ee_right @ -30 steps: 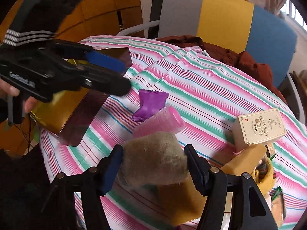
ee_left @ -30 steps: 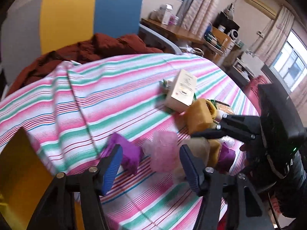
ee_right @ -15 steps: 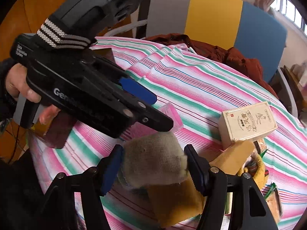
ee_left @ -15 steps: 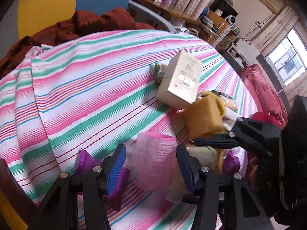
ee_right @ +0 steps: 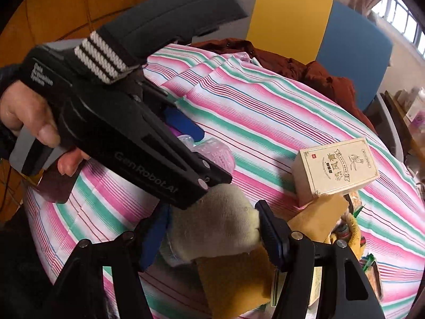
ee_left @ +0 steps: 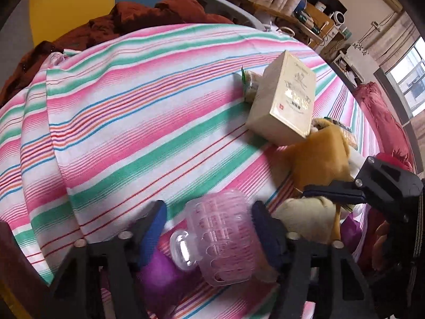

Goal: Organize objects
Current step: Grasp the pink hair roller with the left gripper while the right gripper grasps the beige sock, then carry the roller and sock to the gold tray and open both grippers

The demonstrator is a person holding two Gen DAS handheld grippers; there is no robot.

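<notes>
A pink plastic hair roller (ee_left: 223, 236) lies on the striped tablecloth (ee_left: 138, 122) between the fingers of my left gripper (ee_left: 208, 220); the right pad touches it, the left pad stands a little off, so the gripper is open around it. The roller also shows in the right wrist view (ee_right: 215, 154) behind the left gripper body (ee_right: 127, 130). A purple object (ee_left: 162, 271) lies under the left finger. My right gripper (ee_right: 212, 228) is shut on a beige sock (ee_right: 215, 228), which shows in the left wrist view too (ee_left: 308, 218).
A cream box (ee_left: 287, 103) lies mid-table, also in the right wrist view (ee_right: 337, 167). A mustard cloth (ee_left: 318, 156) and small clutter sit beside it. A brown jacket (ee_left: 127, 18) hangs on the chair behind. A dark red container (ee_right: 57, 183) stands at the table's left edge.
My left gripper has moved forward and down so its fingers now flank the pink roller and have narrowed around it. My right gripper keeps holding the sock.
</notes>
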